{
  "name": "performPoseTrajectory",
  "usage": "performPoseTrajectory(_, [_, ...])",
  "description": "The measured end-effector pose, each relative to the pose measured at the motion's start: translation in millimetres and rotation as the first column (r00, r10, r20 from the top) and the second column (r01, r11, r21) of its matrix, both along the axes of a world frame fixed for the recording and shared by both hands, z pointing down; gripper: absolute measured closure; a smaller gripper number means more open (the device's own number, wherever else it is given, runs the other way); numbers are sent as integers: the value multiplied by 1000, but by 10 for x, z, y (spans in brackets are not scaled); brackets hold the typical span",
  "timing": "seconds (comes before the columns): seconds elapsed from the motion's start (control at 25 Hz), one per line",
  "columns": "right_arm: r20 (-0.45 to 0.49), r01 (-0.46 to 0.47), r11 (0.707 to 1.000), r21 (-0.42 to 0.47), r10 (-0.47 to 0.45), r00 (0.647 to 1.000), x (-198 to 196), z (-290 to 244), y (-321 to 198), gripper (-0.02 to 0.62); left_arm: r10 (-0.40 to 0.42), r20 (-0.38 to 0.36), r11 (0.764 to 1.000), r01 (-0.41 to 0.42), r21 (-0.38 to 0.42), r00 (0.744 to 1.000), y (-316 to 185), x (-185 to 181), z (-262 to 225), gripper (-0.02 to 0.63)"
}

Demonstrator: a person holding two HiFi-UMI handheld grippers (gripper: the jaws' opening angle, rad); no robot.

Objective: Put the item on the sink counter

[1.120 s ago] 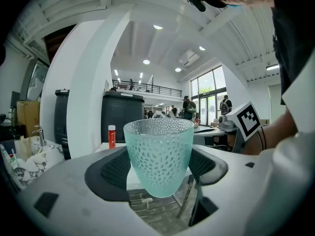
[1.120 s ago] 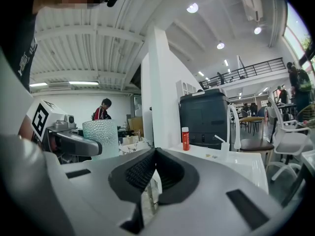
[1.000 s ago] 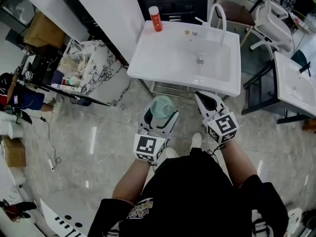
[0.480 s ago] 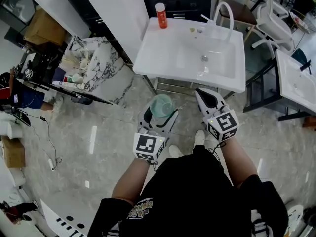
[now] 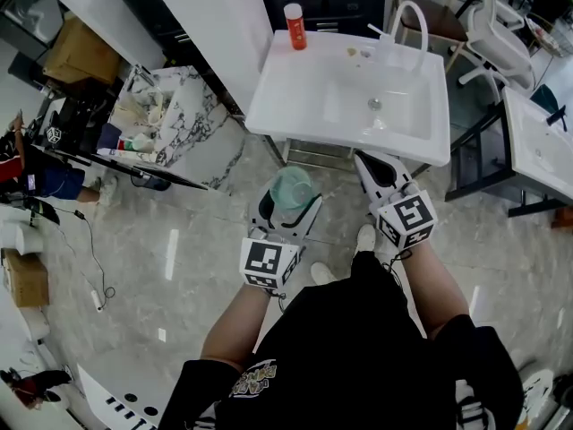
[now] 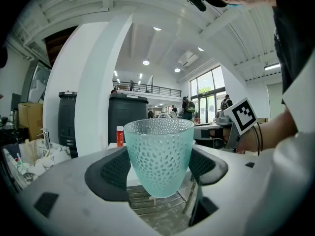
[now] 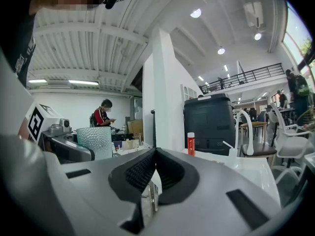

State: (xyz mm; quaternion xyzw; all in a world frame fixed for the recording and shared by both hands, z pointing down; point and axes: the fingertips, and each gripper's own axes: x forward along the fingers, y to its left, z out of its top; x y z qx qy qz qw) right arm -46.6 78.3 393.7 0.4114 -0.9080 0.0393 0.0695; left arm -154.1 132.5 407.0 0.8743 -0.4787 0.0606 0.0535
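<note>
**Cup in the grip, short of the sink**

The left gripper [image 5: 288, 211] pinches a pale green dimpled cup [image 6: 160, 156] between its jaws, upright and mouth up; it hangs over the floor, just in front of the white sink [image 5: 269, 107] and not yet above it. The right gripper [image 7: 153, 173] has its jaws pressed together on nothing; it sits near the sink's front right edge.

The step in hand looks like the carry; the placing is not yet done. The next move calls for a reach forward over the front rim to a bare flat stretch of the sink's counter (an orange tube [image 5: 295, 26] stands at the back left corner, the tap [image 5: 405, 21] at the back right); then a gentle lowering until the base sits flat; only then should the jaws spread.
</note>
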Motion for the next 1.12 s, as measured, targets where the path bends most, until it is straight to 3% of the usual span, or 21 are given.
performPoseTrajectory(0.32, [3,28,1000,-5,-28,1000,184,20,-359,541,-41,6,999,41,-6,999,-339,149,8,272])
performPoseTrajectory(1.12, [18,124,991,-42,-124,992,824,166,-1568,541,-124,25,992,124,-15,992,-1622,952,15,272])
